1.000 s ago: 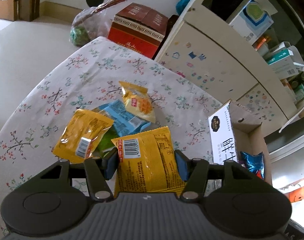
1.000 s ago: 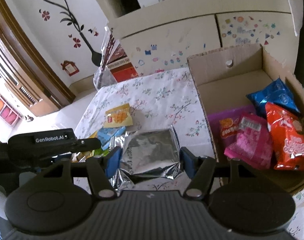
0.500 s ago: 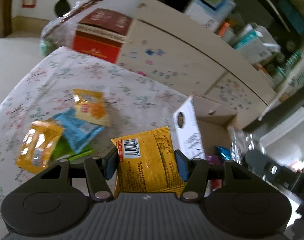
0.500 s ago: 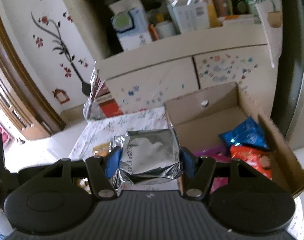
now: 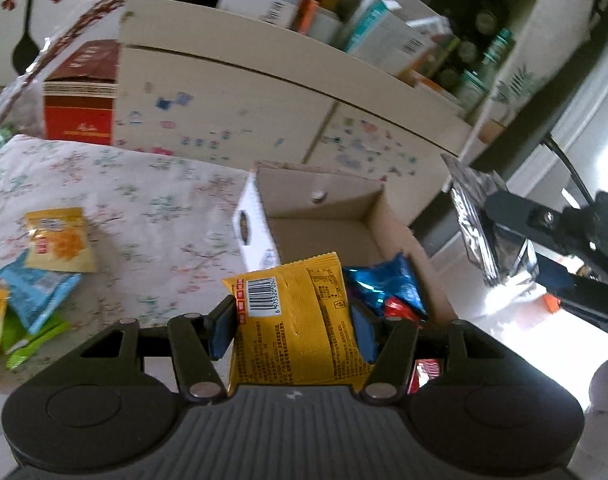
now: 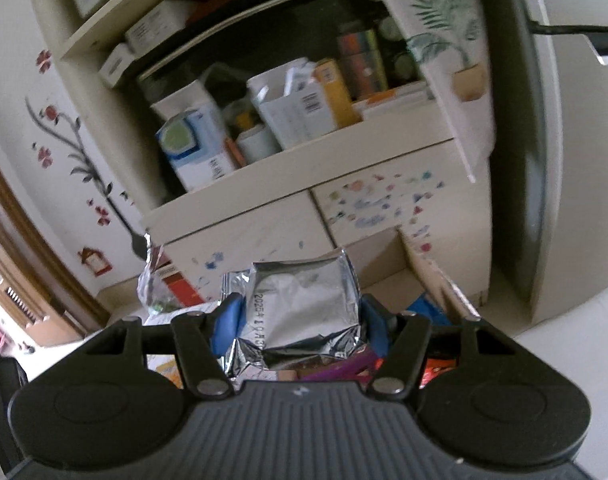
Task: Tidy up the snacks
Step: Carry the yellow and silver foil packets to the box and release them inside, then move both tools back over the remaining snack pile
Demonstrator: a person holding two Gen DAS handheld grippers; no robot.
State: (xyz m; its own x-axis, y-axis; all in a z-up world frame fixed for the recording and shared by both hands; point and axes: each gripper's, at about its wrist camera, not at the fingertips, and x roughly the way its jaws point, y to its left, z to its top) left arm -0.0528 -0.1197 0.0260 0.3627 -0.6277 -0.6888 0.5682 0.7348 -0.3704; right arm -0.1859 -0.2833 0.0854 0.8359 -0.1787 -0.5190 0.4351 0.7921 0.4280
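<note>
My left gripper (image 5: 290,326) is shut on a yellow snack packet (image 5: 296,320) and holds it over the near end of an open cardboard box (image 5: 323,208). A blue packet (image 5: 383,284) and a red one lie in the box. My right gripper (image 6: 300,322) is shut on a silver foil packet (image 6: 304,300), raised above the box; it also shows in the left wrist view (image 5: 479,224) at the right. Loose snacks lie on the floral tablecloth (image 5: 144,200) at the left: a yellow waffle packet (image 5: 58,246), a blue packet (image 5: 36,292), and green and orange ones.
A cream cabinet (image 5: 264,112) with stickered doors and shelves of boxes and jars stands behind the table. A red carton (image 5: 80,104) and a plastic bag sit at the table's far left. A grey fridge side (image 6: 543,160) stands to the right.
Both grippers have swung right and lifted toward the box, each still holding its packet. The right view tilted up to the shelves; the left now looks into the box.
</note>
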